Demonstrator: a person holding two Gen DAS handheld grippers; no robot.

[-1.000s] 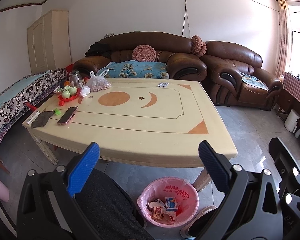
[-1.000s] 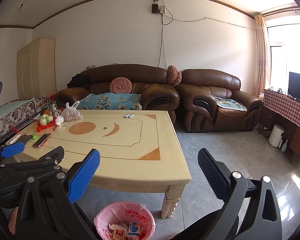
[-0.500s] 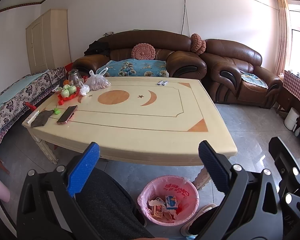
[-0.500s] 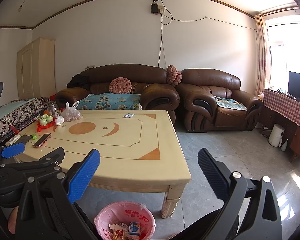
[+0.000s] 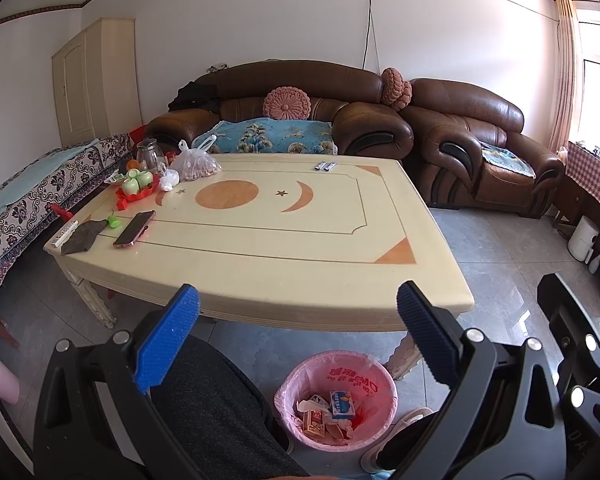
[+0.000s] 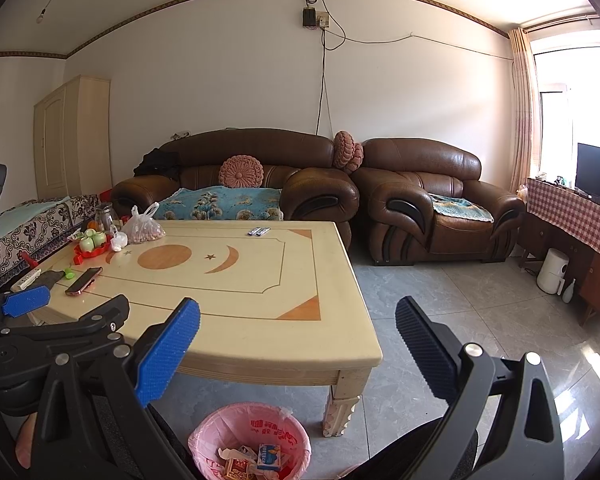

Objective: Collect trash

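Barely any change over the last second; left view tipped slightly up and back, table [image 5: 260, 248] sitting a touch lower in frame, right view static; no reach under way.

Left gripper [image 5: 296, 340] wide open, nothing between the blue pads; right gripper [image 6: 296, 356] equally wide, empty.

Pink-lined bin [image 5: 336, 372] on the floor at 6 o'clock under the near table edge, already holding cartons and wrappers [image 5: 342, 404]; also seen at 6 in the right view [image 6: 252, 424].

Near half of the table bare; possible leftovers: two small packets [image 5: 325, 166] at 12 o'clock on the far edge; clutter at 10 o'clock (phone [image 5: 134, 228], bag [image 5: 196, 164], red tray [image 5: 136, 190]) looks like keepers, not trash.

Likely read: collection mostly done, or pausing before the far packets; long stretch across the table needed.
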